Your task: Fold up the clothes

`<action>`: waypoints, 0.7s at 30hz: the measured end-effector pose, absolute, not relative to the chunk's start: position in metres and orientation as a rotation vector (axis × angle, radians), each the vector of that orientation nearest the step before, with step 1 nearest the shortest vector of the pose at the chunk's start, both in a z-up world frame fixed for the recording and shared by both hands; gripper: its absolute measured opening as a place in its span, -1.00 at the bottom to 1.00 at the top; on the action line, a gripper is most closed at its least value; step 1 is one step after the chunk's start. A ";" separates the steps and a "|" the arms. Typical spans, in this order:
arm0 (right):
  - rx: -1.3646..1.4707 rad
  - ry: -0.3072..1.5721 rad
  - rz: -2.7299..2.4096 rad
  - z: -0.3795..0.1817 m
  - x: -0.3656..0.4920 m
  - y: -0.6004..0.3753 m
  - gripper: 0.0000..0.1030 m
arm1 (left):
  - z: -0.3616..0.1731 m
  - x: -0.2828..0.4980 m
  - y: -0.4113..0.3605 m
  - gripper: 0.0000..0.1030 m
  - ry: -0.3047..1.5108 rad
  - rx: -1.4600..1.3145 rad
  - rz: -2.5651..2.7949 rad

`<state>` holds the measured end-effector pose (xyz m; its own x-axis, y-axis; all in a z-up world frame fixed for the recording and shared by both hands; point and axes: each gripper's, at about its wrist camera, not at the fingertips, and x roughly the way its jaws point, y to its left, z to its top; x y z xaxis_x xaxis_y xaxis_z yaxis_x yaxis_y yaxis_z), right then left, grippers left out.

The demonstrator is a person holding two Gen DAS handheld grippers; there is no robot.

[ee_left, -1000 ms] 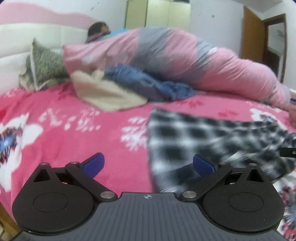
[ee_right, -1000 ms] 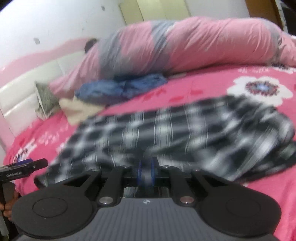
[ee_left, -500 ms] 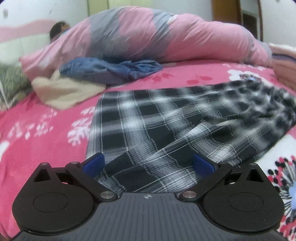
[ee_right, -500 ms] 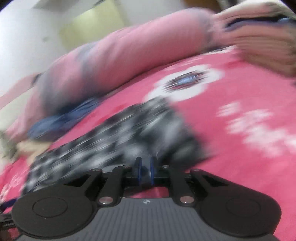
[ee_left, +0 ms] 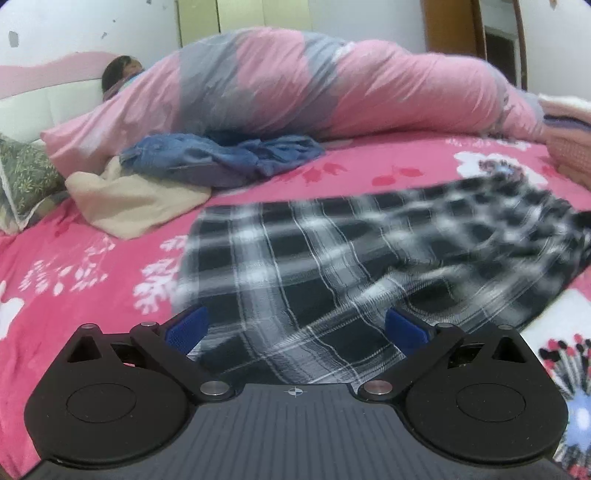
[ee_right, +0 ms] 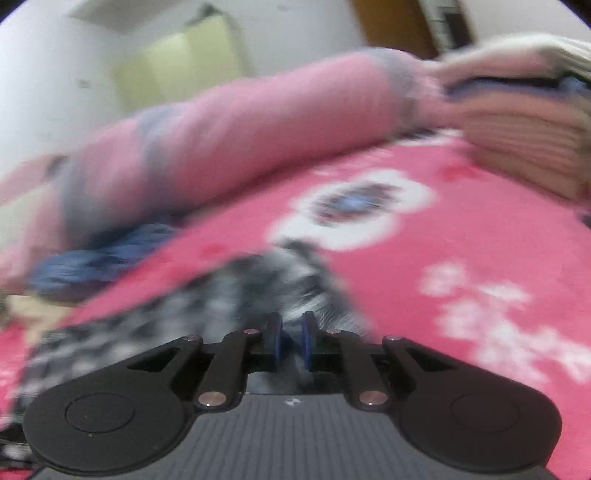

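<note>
Plaid garment point(ee_left: 332, 266) lies spread on the pink bedsheet point(ee_left: 74, 266), directly ahead of and between the widely spread fingers of the left gripper point(ee_left: 295, 330). Right gripper point(ee_right: 291, 345): fingers nearly together, apparently pinching the plaid cloth's edge; view blurred.

Bed: I see a wide bed point(ee_left: 92, 258) ahead of me, covered by a bright pink sheet printed with white and red flowers.
Headboard: at my far left, a padded white headboard point(ee_left: 44, 99) with a pink wavy top edge.
Wall: a white wall point(ee_left: 74, 26) with small dark marks stands behind the bed.
Wardrobe: pale yellow wardrobe doors point(ee_left: 240, 16) show at the back, beyond the bed.
Door: a brown wooden door frame point(ee_left: 450, 26) stands at my far right.
Pillow: a green leaf-patterned pillow point(ee_left: 26, 181) leans near the headboard.
Light: soft, even indoor light.
</note>
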<state>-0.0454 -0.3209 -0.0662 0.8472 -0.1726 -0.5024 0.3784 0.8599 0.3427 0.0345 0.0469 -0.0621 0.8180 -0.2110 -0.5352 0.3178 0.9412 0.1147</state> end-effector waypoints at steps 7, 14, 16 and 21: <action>0.492 0.381 -0.278 -0.037 -0.075 -0.333 -0.72 | -0.070 0.038 0.046 1.00 0.564 0.176 -0.291; 0.357 0.453 -0.198 -0.045 -0.019 -0.312 -0.68 | -0.070 0.038 0.044 1.00 0.555 0.184 -0.289; 0.354 0.497 -0.243 -0.071 -0.011 -0.321 -0.68 | -0.072 0.040 0.046 1.00 0.559 0.160 -0.290; 0.348 0.487 -0.288 -0.042 -0.013 -0.326 -0.64 | -0.075 0.044 0.052 1.00 0.571 0.114 -0.305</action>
